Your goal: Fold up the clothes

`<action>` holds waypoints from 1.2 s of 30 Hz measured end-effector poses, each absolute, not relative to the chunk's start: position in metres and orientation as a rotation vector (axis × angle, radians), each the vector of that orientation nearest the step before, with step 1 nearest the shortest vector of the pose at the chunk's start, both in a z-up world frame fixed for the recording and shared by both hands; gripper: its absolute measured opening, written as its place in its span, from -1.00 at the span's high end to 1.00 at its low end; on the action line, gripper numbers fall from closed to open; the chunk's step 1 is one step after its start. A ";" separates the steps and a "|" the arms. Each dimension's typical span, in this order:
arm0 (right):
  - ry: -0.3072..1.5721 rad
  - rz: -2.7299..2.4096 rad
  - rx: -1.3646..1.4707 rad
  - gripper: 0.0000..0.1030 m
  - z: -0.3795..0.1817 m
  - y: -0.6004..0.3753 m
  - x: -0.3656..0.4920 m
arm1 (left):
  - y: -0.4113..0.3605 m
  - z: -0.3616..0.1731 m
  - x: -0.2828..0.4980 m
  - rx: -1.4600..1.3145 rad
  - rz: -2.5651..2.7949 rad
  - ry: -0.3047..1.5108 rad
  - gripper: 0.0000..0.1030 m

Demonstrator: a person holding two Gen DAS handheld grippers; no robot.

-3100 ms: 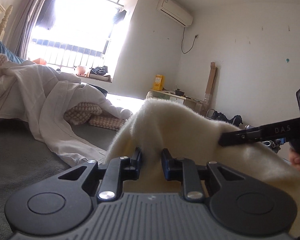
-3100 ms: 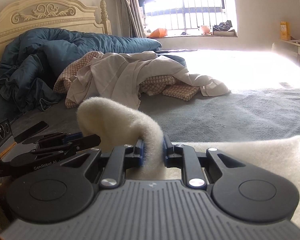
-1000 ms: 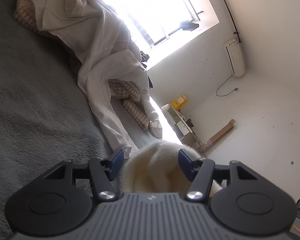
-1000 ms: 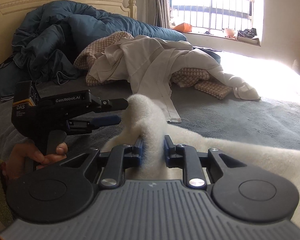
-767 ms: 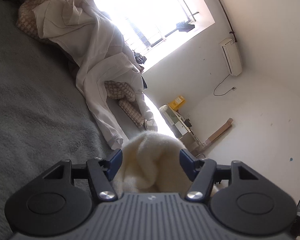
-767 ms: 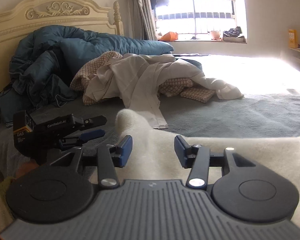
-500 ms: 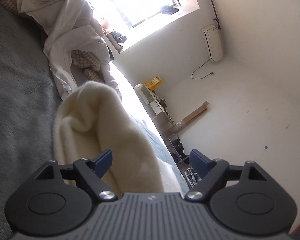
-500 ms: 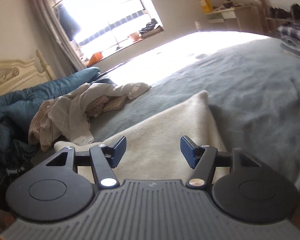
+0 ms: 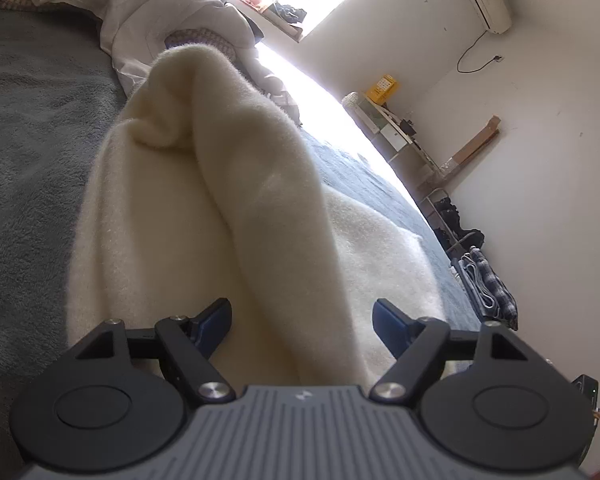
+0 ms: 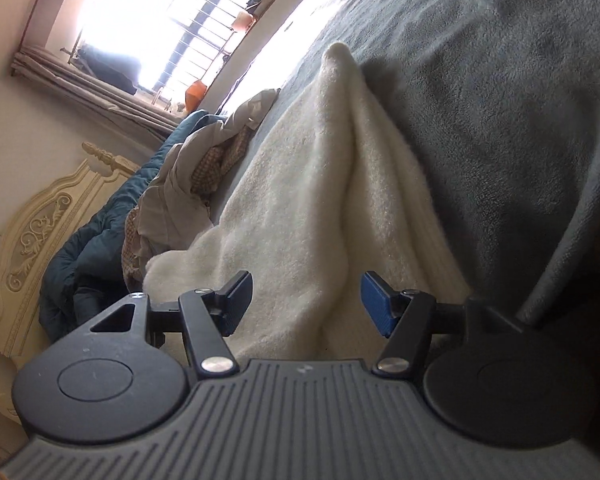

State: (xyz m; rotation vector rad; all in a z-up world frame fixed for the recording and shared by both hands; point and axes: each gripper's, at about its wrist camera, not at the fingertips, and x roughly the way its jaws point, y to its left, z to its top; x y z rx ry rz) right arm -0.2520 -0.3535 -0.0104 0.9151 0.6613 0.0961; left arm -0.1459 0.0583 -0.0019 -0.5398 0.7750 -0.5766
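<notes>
The left claw stood wide, jaws closing, touching nothing; the right claw gaped too. Between and beyond both, the cream fleece garment lay ridged lengthwise on the grey bed, running away toward the heaped clothes.

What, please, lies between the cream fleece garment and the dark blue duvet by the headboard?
In the right wrist view, a heap of beige and checked clothes lies between the cream fleece garment and the dark blue duvet.
</notes>
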 end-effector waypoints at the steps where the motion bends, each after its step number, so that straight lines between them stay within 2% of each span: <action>1: 0.680 0.101 0.893 -0.17 -0.012 -0.349 -0.245 | 0.057 -0.003 -0.146 -0.536 -0.561 0.775 -0.38; 4: 0.718 0.114 0.822 -0.12 -0.013 -0.338 -0.226 | 0.051 -0.003 -0.146 -0.523 -0.528 0.774 -0.06; 6: 0.724 0.115 0.766 0.01 -0.010 -0.332 -0.219 | 0.050 -0.005 -0.143 -0.534 -0.541 0.789 0.46; 8: 0.724 0.115 0.720 0.45 -0.005 -0.328 -0.216 | 0.048 -0.006 -0.143 -0.543 -0.551 0.790 0.57; 9: 0.718 0.123 0.713 0.53 -0.004 -0.328 -0.216 | 0.048 -0.005 -0.143 -0.541 -0.559 0.781 0.60; 11: 0.701 0.149 0.714 0.72 -0.001 -0.329 -0.216 | 0.049 -0.002 -0.145 -0.552 -0.580 0.761 0.63; 17: 0.617 0.232 0.754 0.76 0.020 -0.339 -0.213 | 0.064 0.019 -0.124 -0.759 -0.729 0.704 0.66; 22: 0.522 0.310 0.744 0.77 0.067 -0.350 -0.183 | 0.069 0.063 -0.057 -0.887 -0.811 0.637 0.65; 25: 0.453 0.350 0.740 0.77 0.102 -0.360 -0.137 | 0.068 0.083 -0.001 -0.952 -0.783 0.597 0.65; 29: 0.415 0.355 0.761 0.77 0.130 -0.375 -0.049 | 0.060 0.081 0.084 -1.030 -0.669 0.598 0.65; 32: 0.432 0.320 0.782 0.78 0.131 -0.384 0.020 | 0.054 0.063 0.143 -1.054 -0.594 0.623 0.65; 36: 0.485 0.235 0.786 0.78 0.105 -0.387 0.104 | 0.045 0.021 0.201 -1.052 -0.483 0.673 0.64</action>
